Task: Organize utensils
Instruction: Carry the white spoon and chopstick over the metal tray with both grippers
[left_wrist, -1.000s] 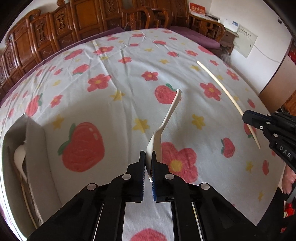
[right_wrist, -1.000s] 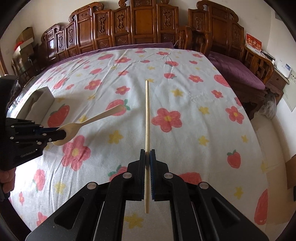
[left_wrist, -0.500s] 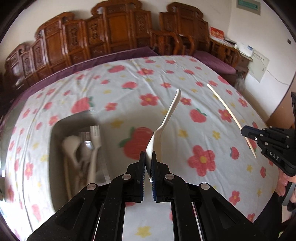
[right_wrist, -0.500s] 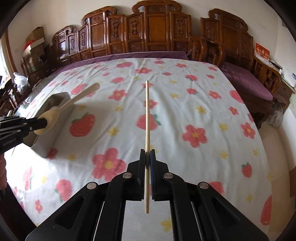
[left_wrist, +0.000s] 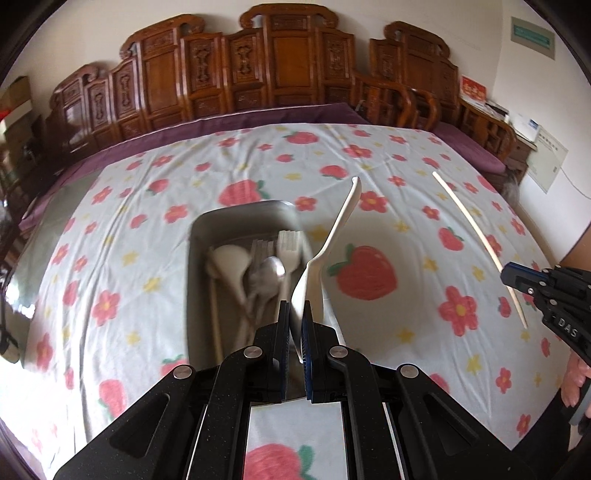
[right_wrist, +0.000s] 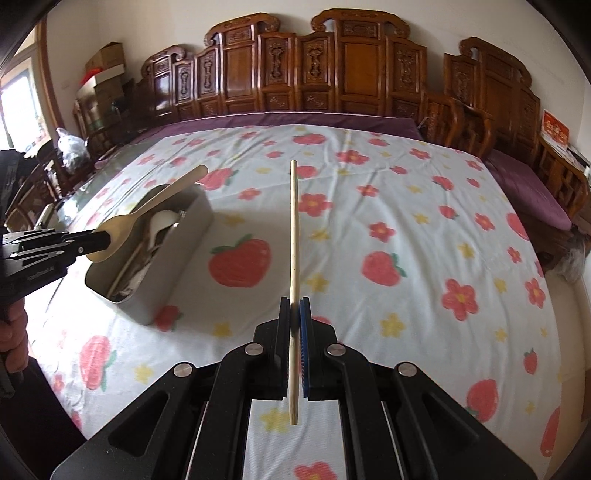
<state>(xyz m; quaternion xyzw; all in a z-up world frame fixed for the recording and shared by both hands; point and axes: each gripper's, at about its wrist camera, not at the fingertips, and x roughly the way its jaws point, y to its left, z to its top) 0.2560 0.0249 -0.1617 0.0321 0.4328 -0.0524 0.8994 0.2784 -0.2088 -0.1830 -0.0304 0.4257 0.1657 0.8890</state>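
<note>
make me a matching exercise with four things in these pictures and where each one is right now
Things:
1. spoon
2. chopstick
3. metal spoon
4. tray

Places:
a. lying inside the tray
b. clamped in the right gripper
c. resting on the flowered cloth
d. clamped by its bowl in the left gripper

Pairs: 1-d, 2-b, 3-a, 4-c
</note>
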